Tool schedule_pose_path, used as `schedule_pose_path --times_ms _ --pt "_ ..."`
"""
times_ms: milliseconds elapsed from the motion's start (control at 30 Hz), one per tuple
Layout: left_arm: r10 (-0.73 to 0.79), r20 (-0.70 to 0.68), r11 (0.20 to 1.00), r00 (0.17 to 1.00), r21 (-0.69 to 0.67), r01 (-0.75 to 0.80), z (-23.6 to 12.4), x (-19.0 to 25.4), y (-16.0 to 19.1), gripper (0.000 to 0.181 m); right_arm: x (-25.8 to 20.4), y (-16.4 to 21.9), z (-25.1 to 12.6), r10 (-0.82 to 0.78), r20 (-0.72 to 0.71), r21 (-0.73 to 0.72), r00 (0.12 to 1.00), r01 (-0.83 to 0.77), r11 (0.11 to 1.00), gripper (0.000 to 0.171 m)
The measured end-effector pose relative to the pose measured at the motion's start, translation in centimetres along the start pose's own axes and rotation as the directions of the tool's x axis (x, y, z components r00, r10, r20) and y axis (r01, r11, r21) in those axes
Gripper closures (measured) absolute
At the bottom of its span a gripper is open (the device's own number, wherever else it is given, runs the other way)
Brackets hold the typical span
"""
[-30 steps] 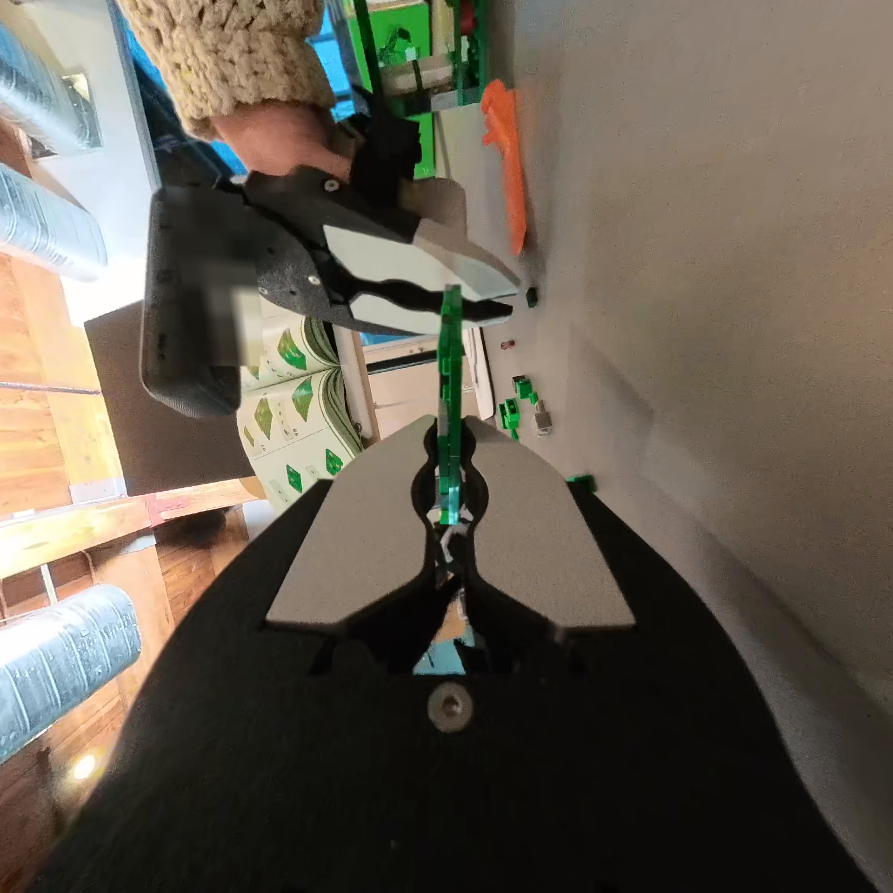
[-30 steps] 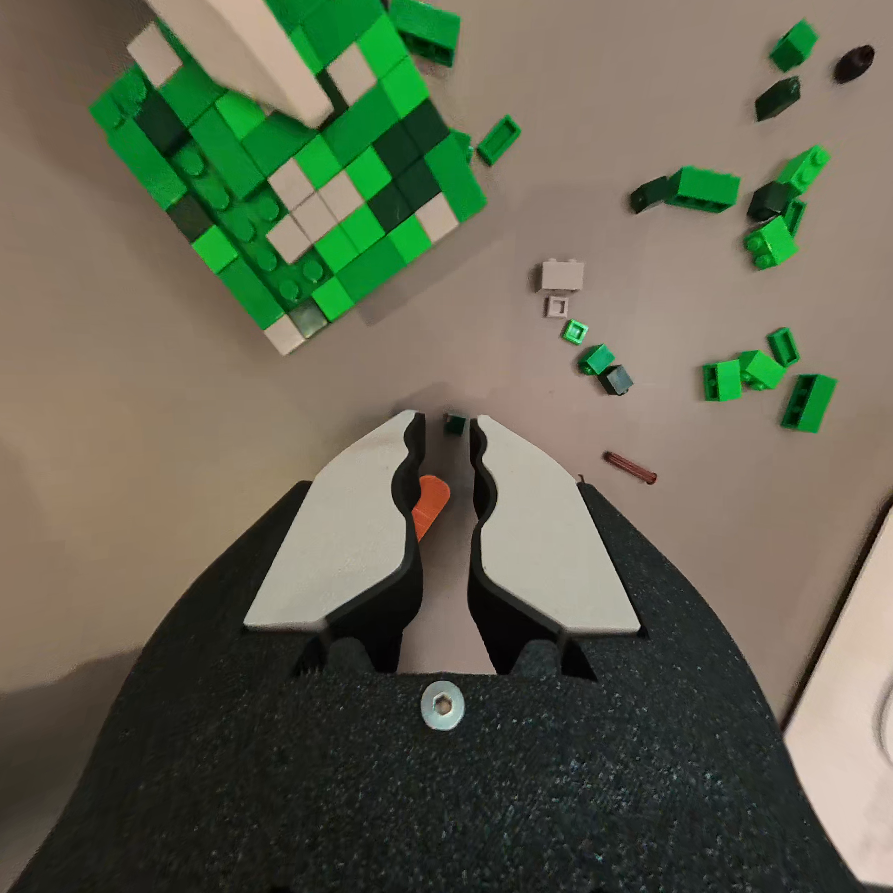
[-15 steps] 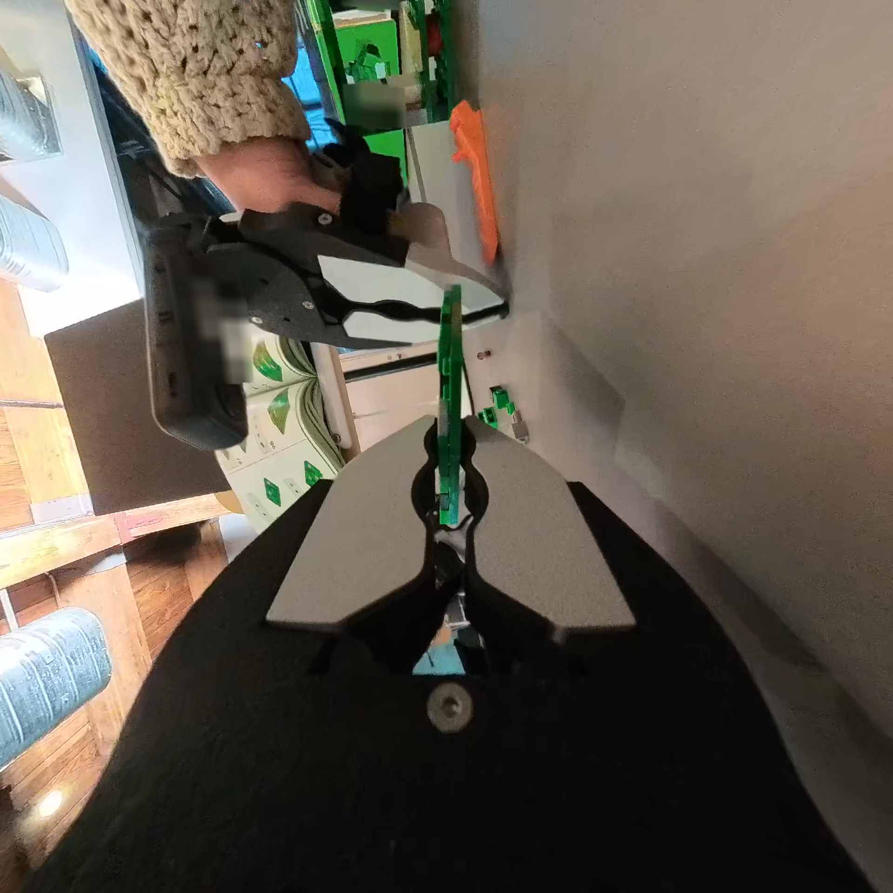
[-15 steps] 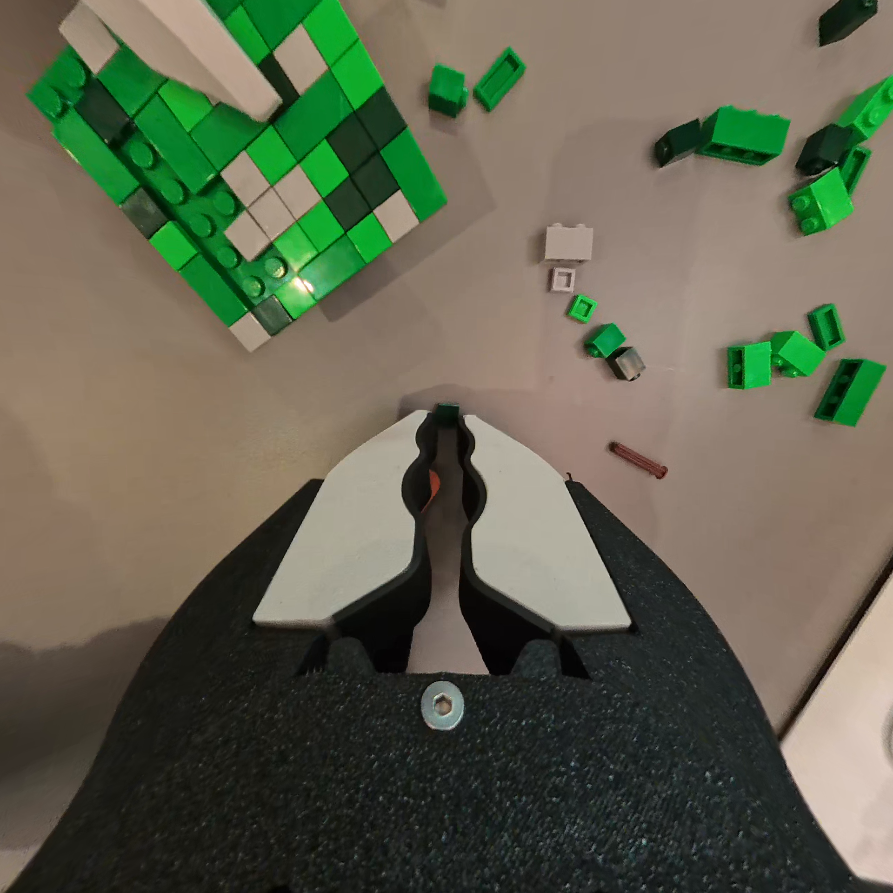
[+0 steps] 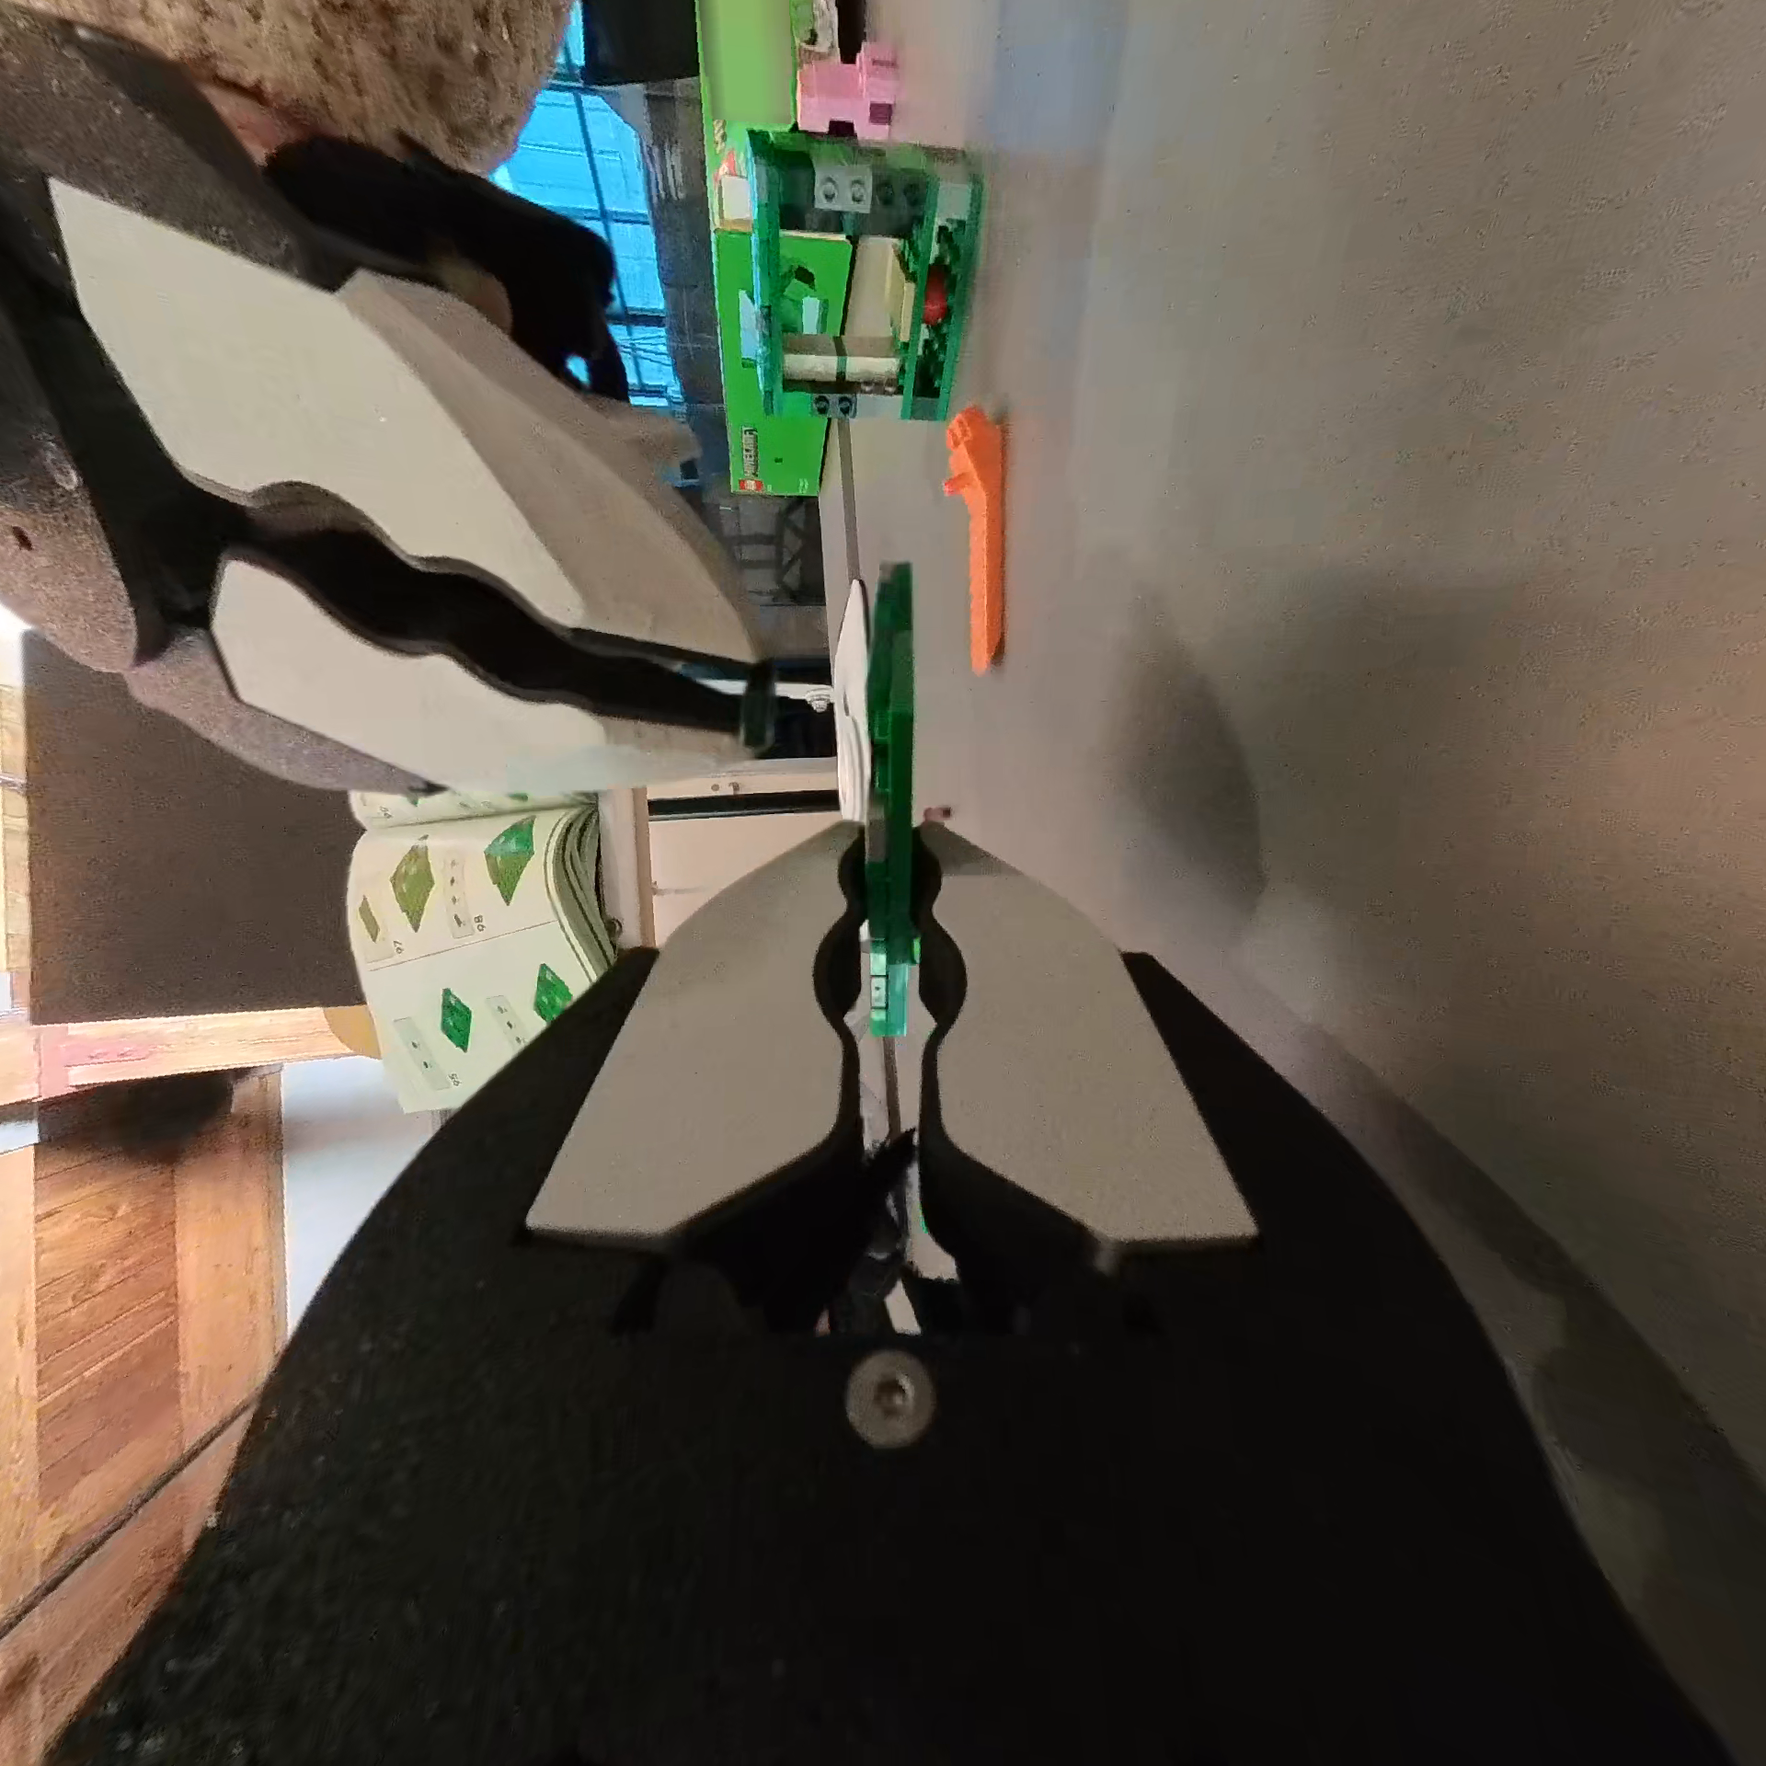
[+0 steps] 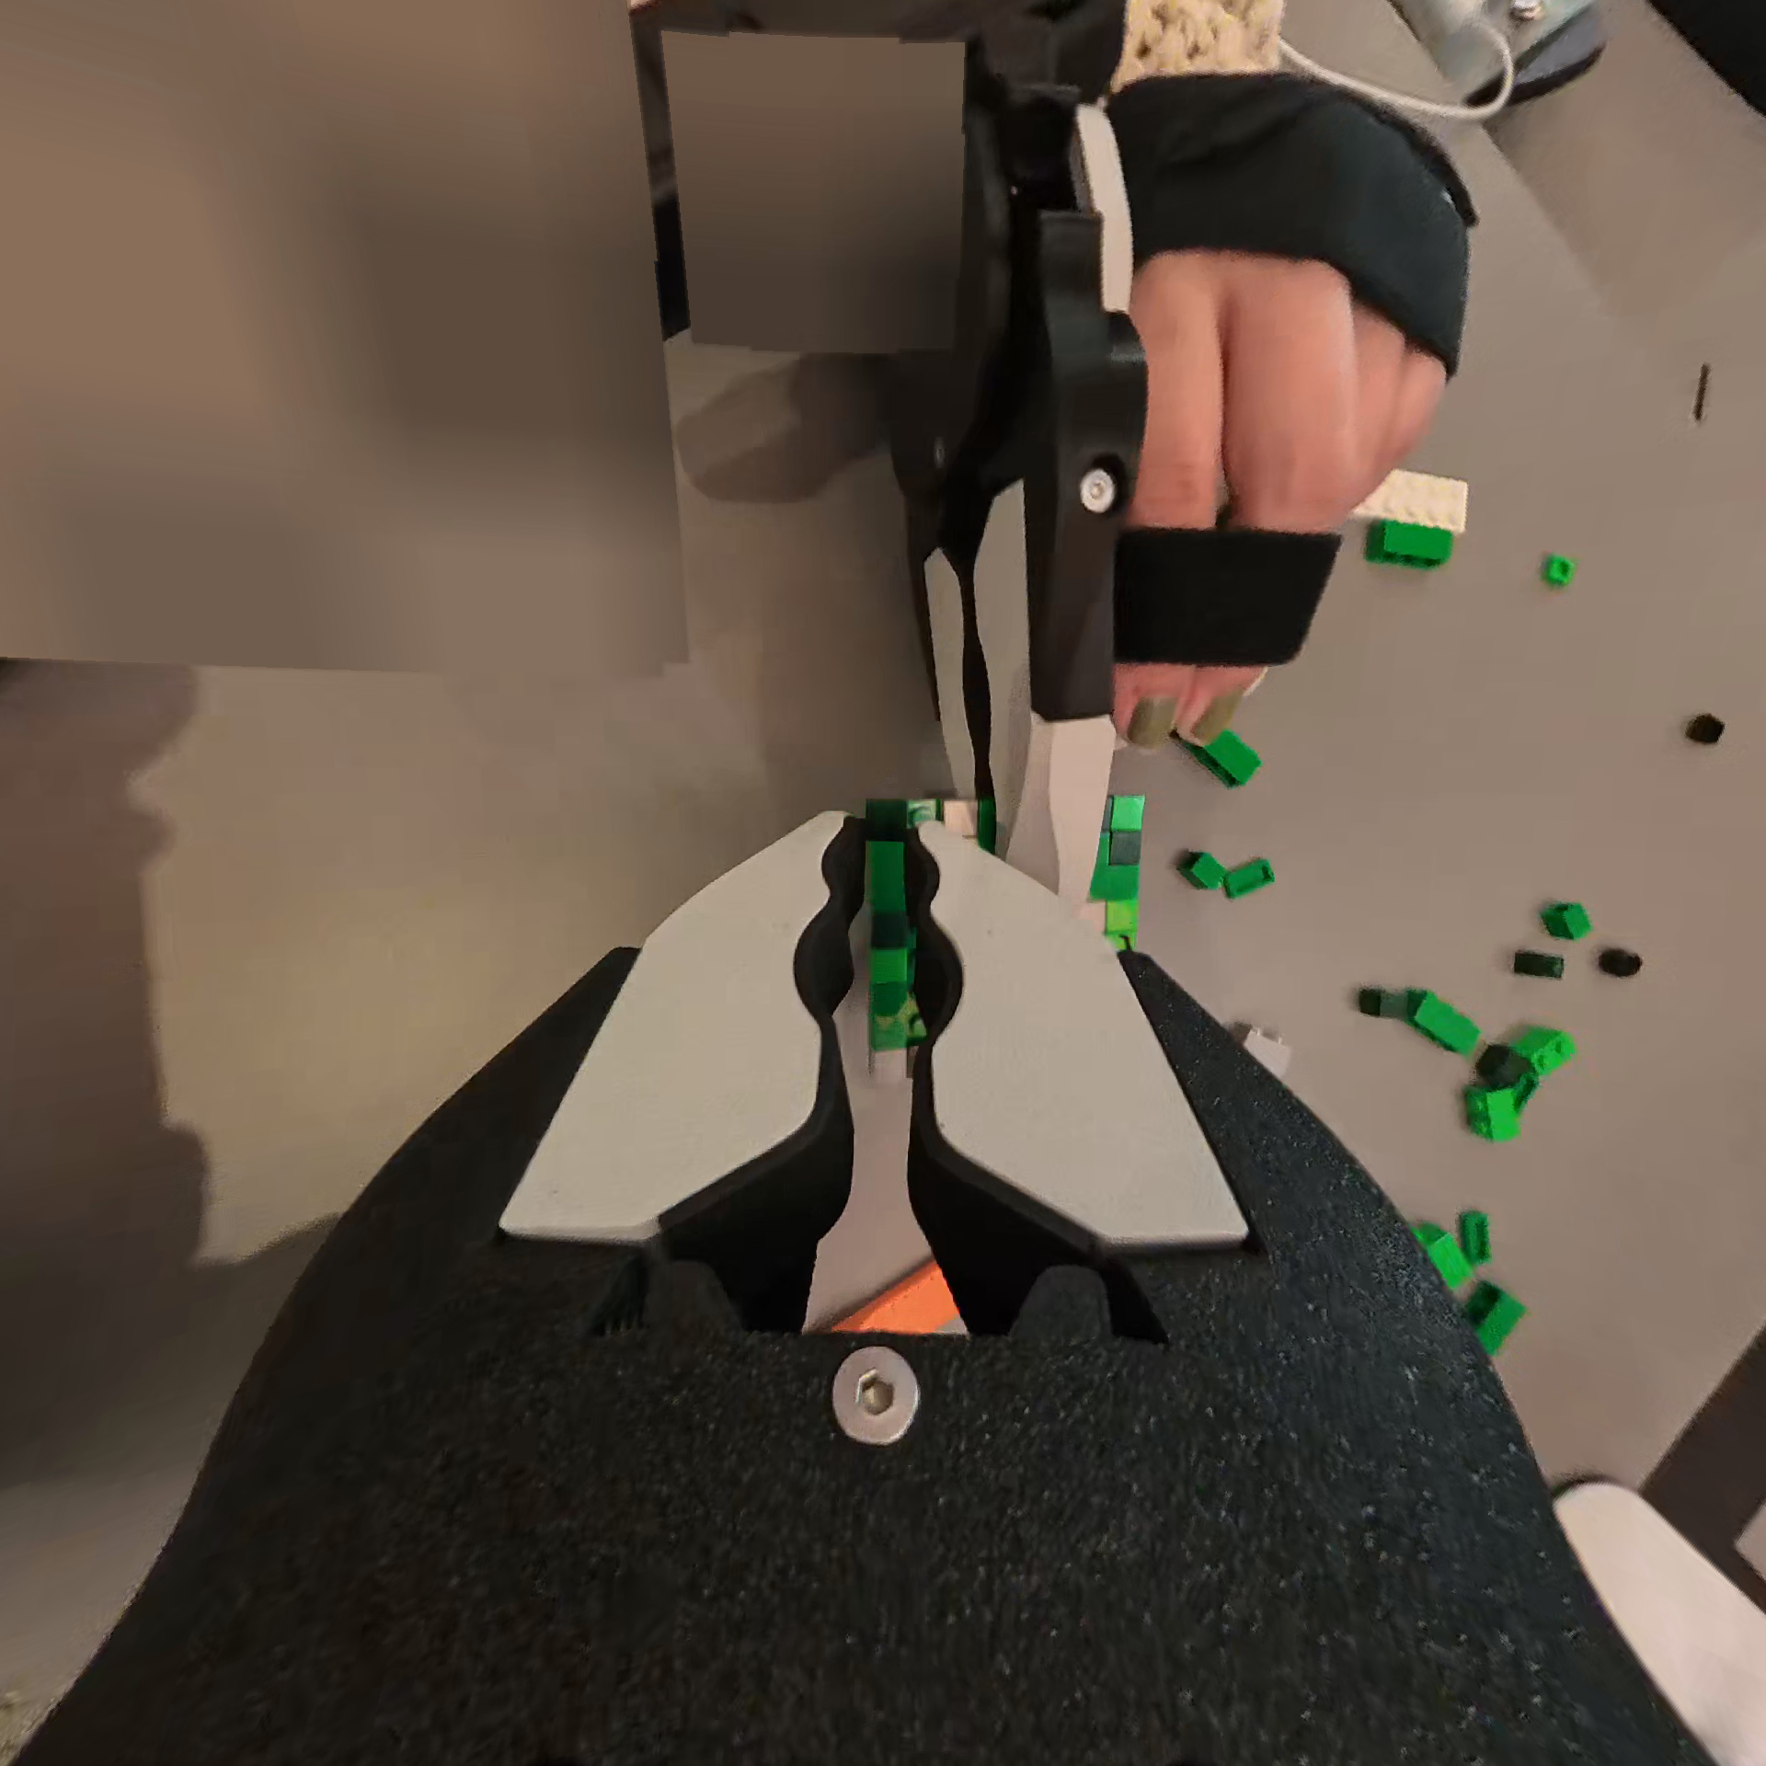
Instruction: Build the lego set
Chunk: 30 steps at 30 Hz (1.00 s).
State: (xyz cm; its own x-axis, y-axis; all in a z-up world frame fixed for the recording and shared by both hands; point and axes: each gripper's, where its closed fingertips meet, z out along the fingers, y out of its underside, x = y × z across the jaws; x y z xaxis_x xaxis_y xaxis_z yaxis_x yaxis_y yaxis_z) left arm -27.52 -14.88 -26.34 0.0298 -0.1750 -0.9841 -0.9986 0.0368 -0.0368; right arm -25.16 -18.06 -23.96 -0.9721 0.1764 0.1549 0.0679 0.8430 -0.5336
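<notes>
My left gripper (image 5: 889, 836) is shut on a flat green-and-white lego plate assembly (image 5: 891, 688), held on edge above the grey table. My right gripper (image 6: 887, 824) is shut on a small dark green brick (image 6: 884, 814) at its tips. In the left wrist view the right gripper (image 5: 755, 707) holds that brick (image 5: 760, 705) just beside the plate's face. In the right wrist view the plate (image 6: 889, 941) shows through the gap between my fingers. The left gripper (image 6: 1046, 812) and the hand on it (image 6: 1281, 411) come down from above.
Several loose green bricks (image 6: 1491, 1070) lie on the table (image 6: 382, 908) to the right. An orange brick separator (image 5: 984, 545) lies beyond the plate. A built green model (image 5: 850, 287) and an open instruction booklet (image 5: 468, 936) are farther back.
My right gripper closed on the small dark green brick on the table, lifted it and carried it up to the plate. The left gripper kept its hold on the plate.
</notes>
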Motion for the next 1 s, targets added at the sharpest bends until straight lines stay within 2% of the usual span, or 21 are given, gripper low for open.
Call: schedule_pose_path --times_ms 333,533,1000 --pt "-0.020 0.014 0.997 1.000 0.070 0.019 -0.5 -0.4 -1.0 0.176 -0.6 -0.1 0.7 -0.050 0.052 -0.068 0.997 0.053 0.996 0.164" --pt "-0.032 -0.001 0.996 0.999 0.088 0.032 -0.5 -0.3 -1.2 0.176 -0.9 -0.2 1.0 -0.036 0.076 -0.062 0.996 0.041 0.997 0.164" --pt "-0.039 -0.021 0.996 0.999 0.079 0.040 -0.4 -0.1 -1.1 0.176 -0.8 0.1 1.1 -0.016 0.073 -0.071 0.997 0.021 0.997 0.163"
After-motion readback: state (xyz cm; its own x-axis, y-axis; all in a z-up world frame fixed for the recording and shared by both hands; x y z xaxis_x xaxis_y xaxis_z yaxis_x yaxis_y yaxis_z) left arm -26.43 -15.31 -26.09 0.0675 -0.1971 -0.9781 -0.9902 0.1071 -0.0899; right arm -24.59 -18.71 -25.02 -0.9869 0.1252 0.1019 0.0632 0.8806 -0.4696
